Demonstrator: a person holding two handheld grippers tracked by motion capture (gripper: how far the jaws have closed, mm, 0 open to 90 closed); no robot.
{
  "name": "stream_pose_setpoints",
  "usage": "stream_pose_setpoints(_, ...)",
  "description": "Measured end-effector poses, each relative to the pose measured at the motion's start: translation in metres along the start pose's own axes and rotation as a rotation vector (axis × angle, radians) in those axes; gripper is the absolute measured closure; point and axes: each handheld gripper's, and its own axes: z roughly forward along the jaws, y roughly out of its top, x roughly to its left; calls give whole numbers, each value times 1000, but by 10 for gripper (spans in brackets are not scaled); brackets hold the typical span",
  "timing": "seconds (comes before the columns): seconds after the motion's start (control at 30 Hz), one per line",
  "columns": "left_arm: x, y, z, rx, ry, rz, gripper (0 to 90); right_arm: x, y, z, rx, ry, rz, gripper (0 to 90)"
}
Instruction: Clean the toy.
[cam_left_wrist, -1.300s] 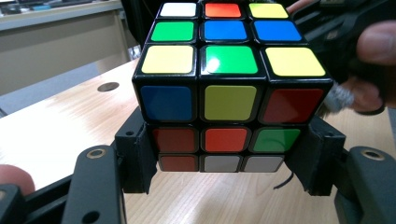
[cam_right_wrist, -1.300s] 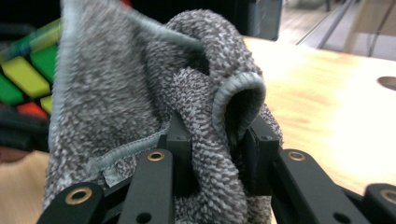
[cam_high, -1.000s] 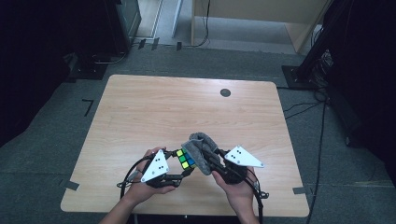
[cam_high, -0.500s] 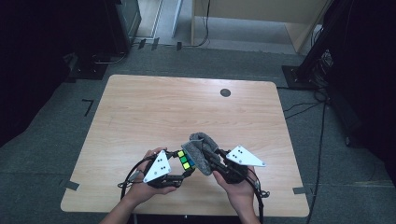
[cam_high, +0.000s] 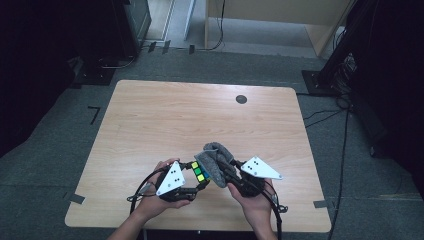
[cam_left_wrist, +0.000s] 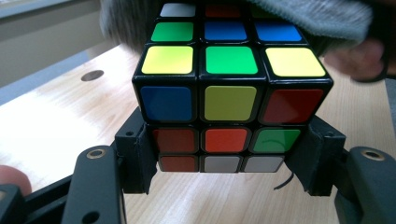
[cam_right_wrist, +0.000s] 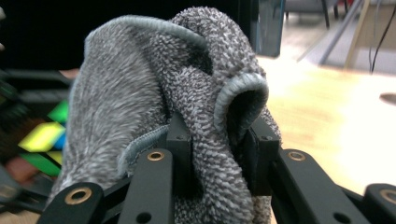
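The left gripper (cam_high: 199, 181) is clamped on one Rubik's cube (cam_left_wrist: 231, 88), held above the tabletop (cam_high: 165, 120) near its front edge. The right gripper (cam_right_wrist: 217, 135) grasps one grey terry cloth (cam_right_wrist: 154, 93), pressed on the cube's far side. The left gripper view shows the cloth covering the cube's top rear row. One dark round hole (cam_high: 241, 99) sits near the far edge.

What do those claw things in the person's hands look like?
Each claw, left and right, is black, with a grey three-cornered plate on top dotted with small dark marks. The jaws are flat black bars with brass-ringed holes. Black cables loop back from them. The forearms are bare; no sleeves.
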Motion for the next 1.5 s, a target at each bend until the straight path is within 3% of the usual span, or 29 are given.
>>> stream_pose_setpoints(0.1, 2, 1, -2, -13, 9, -17, 345, -8, -8, 7, 80, -11, 28, 690)
stream_pose_setpoints(0.17, 2, 0, -1, -2, 15, -14, 346, -10, -7, 4, 62, -10, 40, 690)
stream_pose_setpoints(0.3, 1, -1, 2, 20, 17, -16, 345, -3, 5, -6, -36, 13, 16, 690)
stream_pose_setpoints(0.37, 0, 0, 1, 24, 20, -17, 345, 2, 3, -3, -24, 7, -5, 693)
stream_pose_setpoints(0.53, 4, 1, -2, 6, 29, -25, 345, -5, -10, 8, 56, 8, 53, 691)
stream_pose_setpoints(0.6, 5, 0, -2, 6, 28, -32, 345, -7, -7, 5, 40, 5, 56, 688)
stream_pose_setpoints(0.73, 3, -1, 2, 35, 31, -18, 345, -3, 5, -8, -55, 6, 39, 686)
stream_pose_setpoints(0.83, 2, 0, 1, 38, 31, -20, 345, 3, 0, -2, -35, 11, 18, 684)
stream_pose_setpoints(0.97, 4, 1, 0, 36, 35, -41, 345, -5, -9, 4, 27, 17, 49, 683)
stream_pose_setpoints(1.1, 5, -1, 2, 53, 38, -37, 345, -11, 1, -7, -37, 3, 66, 689)
stream_pose_setpoints(1.2, 4, -2, 4, 62, 31, -40, 345, -6, 5, -10, -70, 26, 52, 691)
stream_pose_setpoints(1.3, 3, 0, 1, 51, 21, -38, 345, 0, 1, -3, -18, 31, 22, 696)
stream_pose_setpoints(1.37, 5, 1, -2, 28, 8, -48, 345, -4, -4, 2, 25, 46, 59, 696)
stream_pose_setpoints(1.43, 7, 2, -3, 17, 8, -58, 345, -8, -8, 5, 71, 36, 58, 696)
stream_pose_setpoints(1.5, 7, 1, -2, 27, 12, -54, 345, -8, -6, 3, 61, 26, 56, 696)
